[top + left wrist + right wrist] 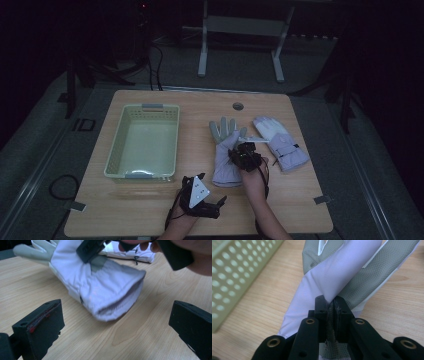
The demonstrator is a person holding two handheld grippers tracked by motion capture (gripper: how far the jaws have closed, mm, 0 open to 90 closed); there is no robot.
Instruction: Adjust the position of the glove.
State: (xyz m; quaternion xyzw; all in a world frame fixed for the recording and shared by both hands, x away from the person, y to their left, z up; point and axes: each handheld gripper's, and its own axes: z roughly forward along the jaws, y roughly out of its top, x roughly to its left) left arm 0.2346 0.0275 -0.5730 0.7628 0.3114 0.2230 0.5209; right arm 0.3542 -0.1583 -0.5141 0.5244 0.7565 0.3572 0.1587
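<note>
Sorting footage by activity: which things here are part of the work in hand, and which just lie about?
In use: nearer glove, pinched by the right gripper; left gripper, open before its cuff.
Lying about: second glove; green basket.

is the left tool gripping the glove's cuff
No, the left tool stands open, its jaws apart on either side of the glove, whose cuff lies between them untouched on the table.

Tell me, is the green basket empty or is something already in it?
Empty. In the high view the basket shows only its bare floor; both gloves lie on the table beside it.
</note>
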